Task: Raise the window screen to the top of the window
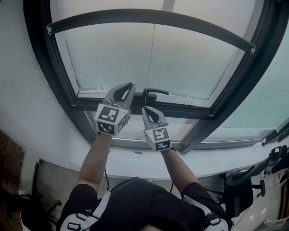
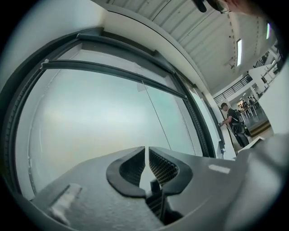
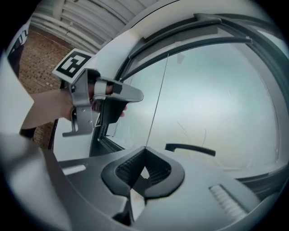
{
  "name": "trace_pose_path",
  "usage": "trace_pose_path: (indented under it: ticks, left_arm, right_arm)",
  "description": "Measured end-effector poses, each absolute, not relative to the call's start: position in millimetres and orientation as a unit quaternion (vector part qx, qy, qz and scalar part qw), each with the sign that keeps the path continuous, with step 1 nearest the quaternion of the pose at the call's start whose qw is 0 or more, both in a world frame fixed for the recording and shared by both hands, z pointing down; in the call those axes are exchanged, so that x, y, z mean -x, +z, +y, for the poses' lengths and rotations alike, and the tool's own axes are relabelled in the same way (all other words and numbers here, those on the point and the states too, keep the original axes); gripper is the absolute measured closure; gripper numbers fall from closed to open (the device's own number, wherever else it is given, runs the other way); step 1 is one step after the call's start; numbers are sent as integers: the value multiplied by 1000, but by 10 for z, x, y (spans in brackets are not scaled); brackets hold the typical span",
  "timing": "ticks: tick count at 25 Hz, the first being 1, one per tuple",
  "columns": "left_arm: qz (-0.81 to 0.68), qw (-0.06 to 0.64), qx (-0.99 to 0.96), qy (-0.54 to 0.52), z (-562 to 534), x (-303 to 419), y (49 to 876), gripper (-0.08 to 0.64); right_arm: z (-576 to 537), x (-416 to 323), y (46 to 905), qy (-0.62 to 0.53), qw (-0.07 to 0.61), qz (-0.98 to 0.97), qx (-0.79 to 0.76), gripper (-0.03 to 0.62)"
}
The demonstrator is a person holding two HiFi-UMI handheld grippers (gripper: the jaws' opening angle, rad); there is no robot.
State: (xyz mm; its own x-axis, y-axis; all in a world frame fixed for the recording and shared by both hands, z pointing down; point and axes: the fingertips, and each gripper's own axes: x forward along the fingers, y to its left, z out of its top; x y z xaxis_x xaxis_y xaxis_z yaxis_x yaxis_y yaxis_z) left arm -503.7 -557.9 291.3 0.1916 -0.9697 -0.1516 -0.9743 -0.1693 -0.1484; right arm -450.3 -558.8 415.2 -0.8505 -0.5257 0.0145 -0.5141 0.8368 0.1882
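My right gripper (image 3: 144, 148) clenched the thin pull cord (image 1: 150, 58), my left gripper (image 2: 146, 149) hung barely parted and empty, the window screen (image 1: 108, 8) sat near the top, and a slipping cord could have dropped it.

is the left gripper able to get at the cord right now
Probably yes: the cord hangs in the open just beside the left gripper, nothing between them. The right gripper pinches it lower down.
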Motion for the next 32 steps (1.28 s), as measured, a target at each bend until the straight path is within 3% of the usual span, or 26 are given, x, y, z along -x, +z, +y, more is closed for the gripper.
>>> trace_pose_path:
  ticks: [4, 32]
  left_arm:
    - [640, 111, 760, 15, -5546, 5022, 2882, 557]
    - [659, 117, 740, 72, -5313, 5106, 2957, 557]
  right_arm:
    - [-5651, 4463, 3960, -101, 25, -956, -276, 589]
    - [-5698, 4399, 2307, -164, -134, -935, -284, 589]
